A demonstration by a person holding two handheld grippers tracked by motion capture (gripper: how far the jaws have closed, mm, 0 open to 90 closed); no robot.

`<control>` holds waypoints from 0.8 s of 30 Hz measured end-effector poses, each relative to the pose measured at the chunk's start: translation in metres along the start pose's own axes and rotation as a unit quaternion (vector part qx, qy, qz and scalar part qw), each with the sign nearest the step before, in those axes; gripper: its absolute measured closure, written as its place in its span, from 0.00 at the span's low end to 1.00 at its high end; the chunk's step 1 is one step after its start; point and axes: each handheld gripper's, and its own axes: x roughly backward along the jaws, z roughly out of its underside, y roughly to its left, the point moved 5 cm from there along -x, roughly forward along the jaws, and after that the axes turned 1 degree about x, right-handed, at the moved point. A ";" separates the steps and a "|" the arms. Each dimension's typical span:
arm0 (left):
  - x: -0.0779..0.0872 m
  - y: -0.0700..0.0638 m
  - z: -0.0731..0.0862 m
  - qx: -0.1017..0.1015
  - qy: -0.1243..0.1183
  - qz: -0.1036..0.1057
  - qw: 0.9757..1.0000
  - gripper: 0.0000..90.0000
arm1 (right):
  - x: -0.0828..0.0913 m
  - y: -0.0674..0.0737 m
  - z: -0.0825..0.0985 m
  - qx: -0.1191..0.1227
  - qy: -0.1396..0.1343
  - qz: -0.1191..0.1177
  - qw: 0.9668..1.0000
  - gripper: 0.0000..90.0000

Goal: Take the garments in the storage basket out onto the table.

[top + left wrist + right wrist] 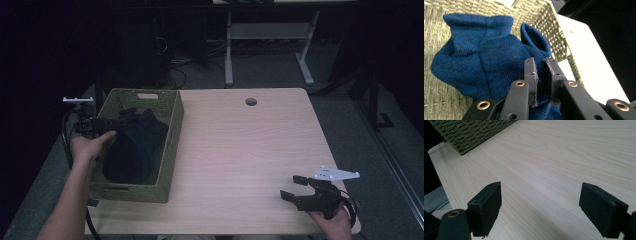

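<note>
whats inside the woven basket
A dark blue knitted garment lies in the woven basket, with the left gripper fingers pinching a fold of it. Anything beneath the fabric is covered.

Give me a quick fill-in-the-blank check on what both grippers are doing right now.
1. The left gripper is shut on the blue knitted ____.
2. That cloth lies in the woven ____.
3. The right gripper has its jaws ____.
4. It hovers over the bare wooden ____.

Missing words: garment; basket; open; table
</note>
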 end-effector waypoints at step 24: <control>0.031 -0.017 -0.016 0.010 -0.070 0.065 0.995 0.94 | -0.004 -0.001 0.002 -0.003 0.009 0.002 1.000 0.20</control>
